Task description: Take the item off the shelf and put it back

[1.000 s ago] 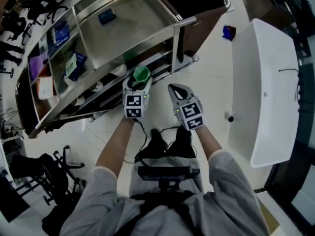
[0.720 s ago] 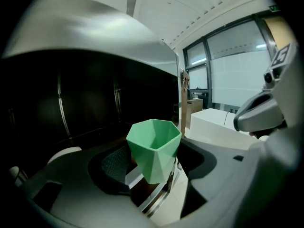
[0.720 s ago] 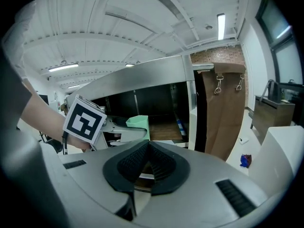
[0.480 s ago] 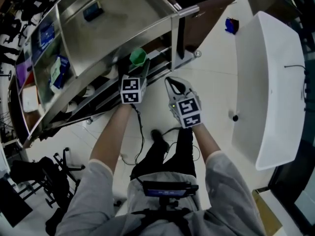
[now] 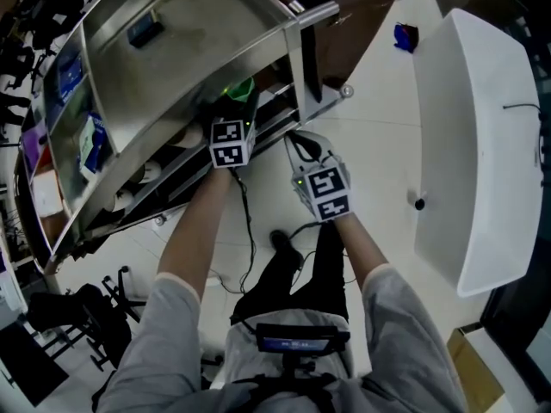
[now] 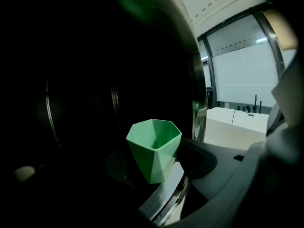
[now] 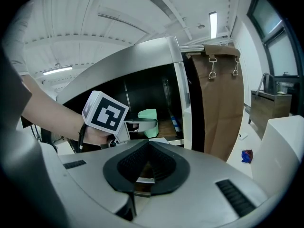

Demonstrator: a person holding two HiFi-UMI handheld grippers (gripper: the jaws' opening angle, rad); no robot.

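Observation:
A green faceted cup (image 6: 154, 148) sits upright between the jaws of my left gripper (image 6: 161, 172), which is shut on it. Seen from the head, the cup (image 5: 241, 87) is half hidden under the top of the steel shelf unit (image 5: 185, 54), with my left gripper (image 5: 236, 101) reaching into the dark shelf bay. In the right gripper view the cup (image 7: 148, 116) hangs just above a shelf board. My right gripper (image 5: 299, 143) hovers outside the shelf, right of the left one; its jaws (image 7: 148, 144) are shut with nothing in them.
Blue packages (image 5: 93, 140) and a small dark box (image 5: 142, 31) lie on other shelf levels. A steel upright post (image 7: 183, 94) stands right of the bay, with a brown hanging panel (image 7: 221, 103) beyond it. A white bathtub (image 5: 482, 144) fills the right side.
My left gripper has carried the green cup forward, from in front of the shelf to under its top and into the bay. The right gripper has drifted slightly forward too.

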